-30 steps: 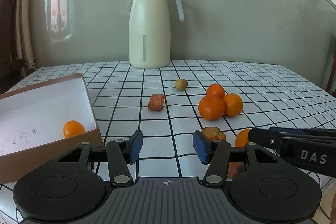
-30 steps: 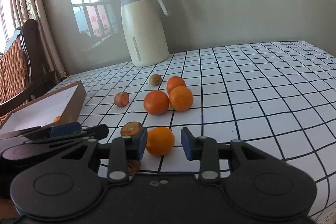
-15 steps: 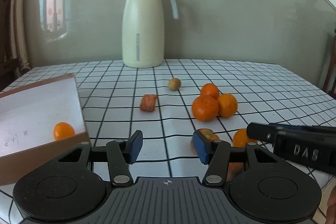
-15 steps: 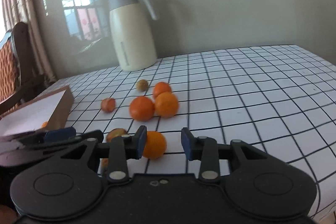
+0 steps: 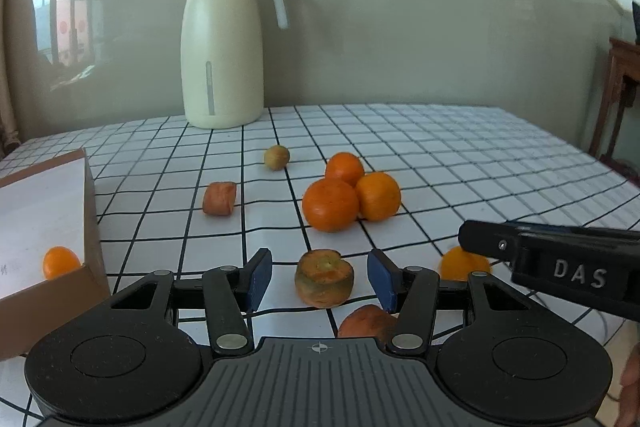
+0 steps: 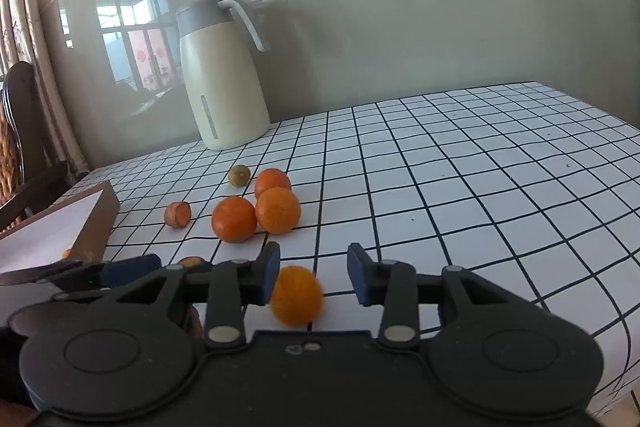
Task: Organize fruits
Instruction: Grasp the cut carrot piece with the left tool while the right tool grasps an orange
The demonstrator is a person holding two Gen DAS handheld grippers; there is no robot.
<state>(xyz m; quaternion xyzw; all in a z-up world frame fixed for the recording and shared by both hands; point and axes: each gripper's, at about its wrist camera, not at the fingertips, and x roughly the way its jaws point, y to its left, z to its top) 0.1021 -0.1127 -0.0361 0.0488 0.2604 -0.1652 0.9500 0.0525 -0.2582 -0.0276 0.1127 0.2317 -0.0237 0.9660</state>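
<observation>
Hovering low over a table [image 5: 460, 147] covered in a white cloth with a black grid, two handheld grippers face a scatter of fruit. Seen from the left wrist, the left gripper [image 5: 319, 277] has its blue pads spread apart, with a brownish flat-topped fruit [image 5: 324, 283] lying on the cloth between them, not touched by either pad; another reddish-orange fruit [image 5: 366, 321] lies just below the right pad. Seen from the right wrist, the right gripper [image 6: 313, 277] has its jaws opening, and a small orange [image 6: 296, 297], slightly blurred, sits between them close to the left pad, with a clear gap to the right pad. Farther back, three oranges [image 5: 348, 191] touch one another in a cluster, with a small greenish-brown round fruit [image 5: 277, 157] behind them and a stubby orange-pink piece [image 5: 219, 198] to their left. At the left edge stands an open cardboard box [image 5: 90, 227] with one orange inside [image 5: 61, 261]. A cream jug [image 5: 222, 43] with a grey lid stands upright by the wall.
</observation>
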